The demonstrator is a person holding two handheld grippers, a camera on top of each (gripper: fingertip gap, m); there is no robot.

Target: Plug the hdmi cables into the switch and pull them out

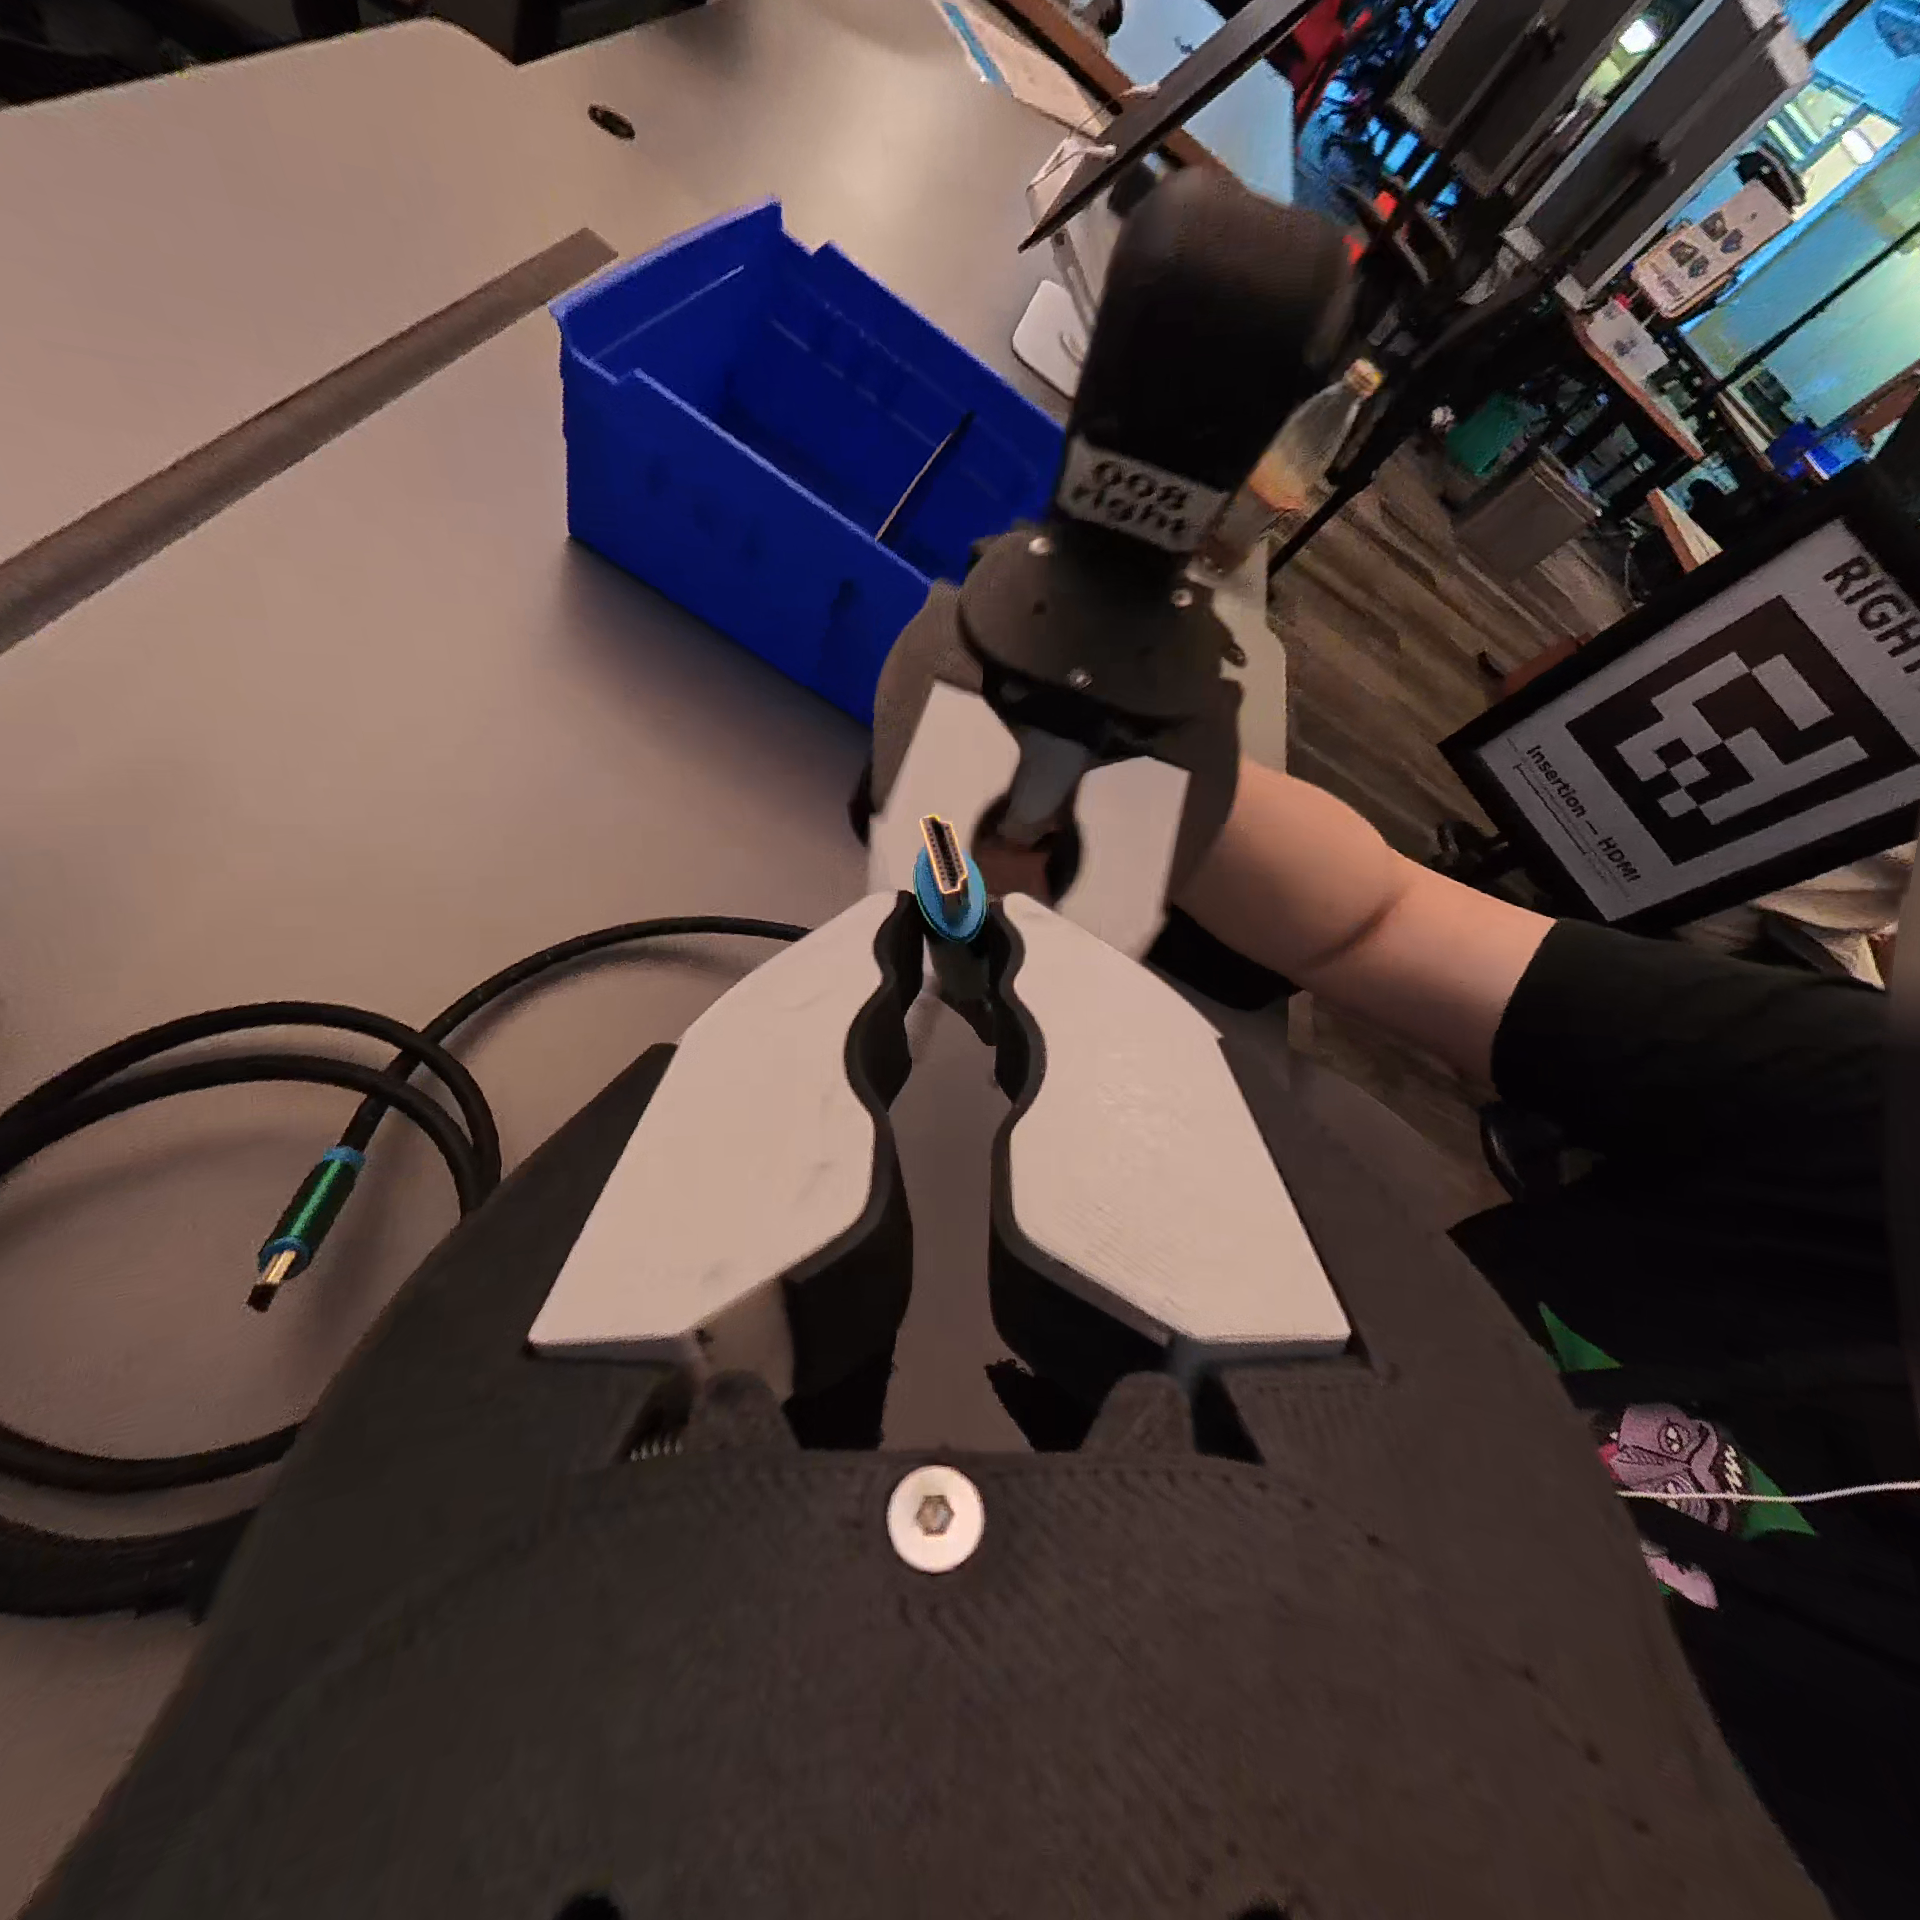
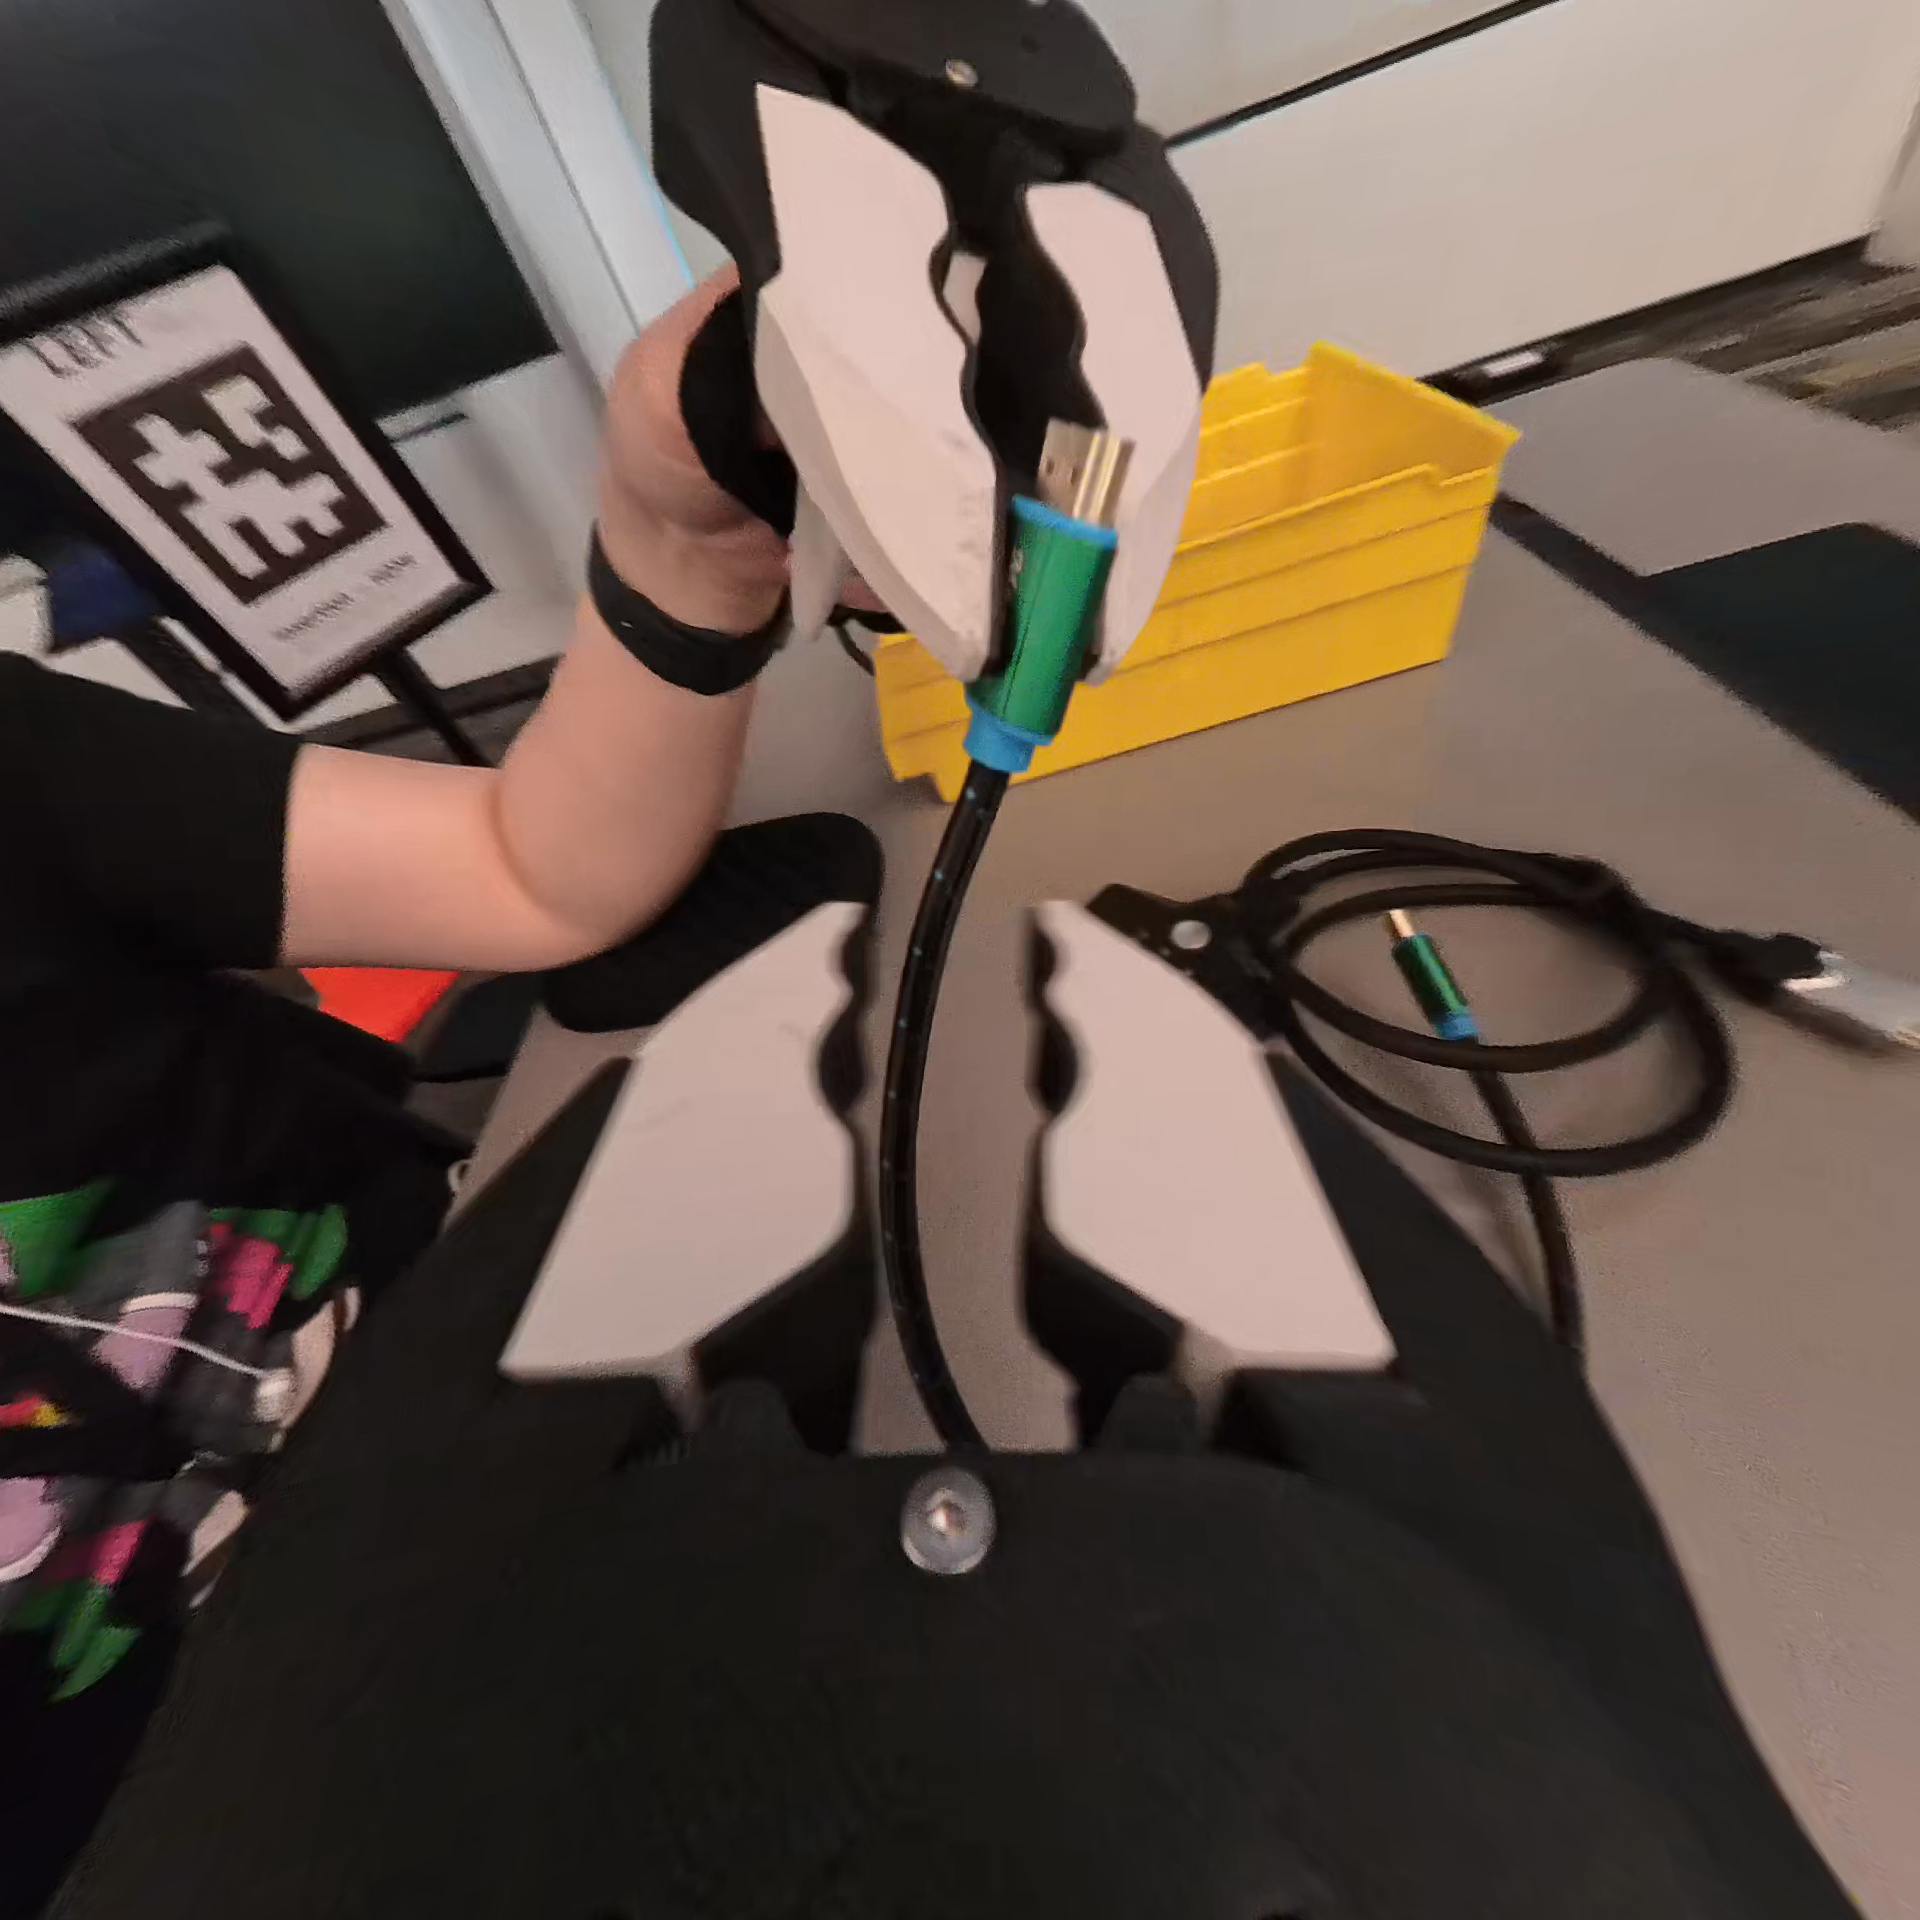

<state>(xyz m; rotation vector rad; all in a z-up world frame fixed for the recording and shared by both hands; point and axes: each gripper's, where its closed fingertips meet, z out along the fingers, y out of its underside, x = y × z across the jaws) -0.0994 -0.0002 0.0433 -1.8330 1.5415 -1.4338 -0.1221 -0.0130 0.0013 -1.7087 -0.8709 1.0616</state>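
Your left gripper [image 1: 951, 914] pinches the plug [image 2: 1049, 613], jaws nearly shut.
Your right gripper [image 2: 945, 935] gapes empty astride its cable [image 2: 914, 1039]; yellow bin [image 2: 1299, 561] beyond the plug.

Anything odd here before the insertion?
No switch shows in either view. The left gripper holds the HDMI plug in mid-air, while the right gripper is open around its cable.

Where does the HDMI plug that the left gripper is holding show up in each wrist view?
Left wrist view: held plug at centre, nose-on, pinched at the left gripper tips.
Right wrist view: same plug upper centre, side-on, in the left gripper held up across from the camera; its cable runs down between the open right gripper fingers.
Shared landmark: loose plug lying on the table.
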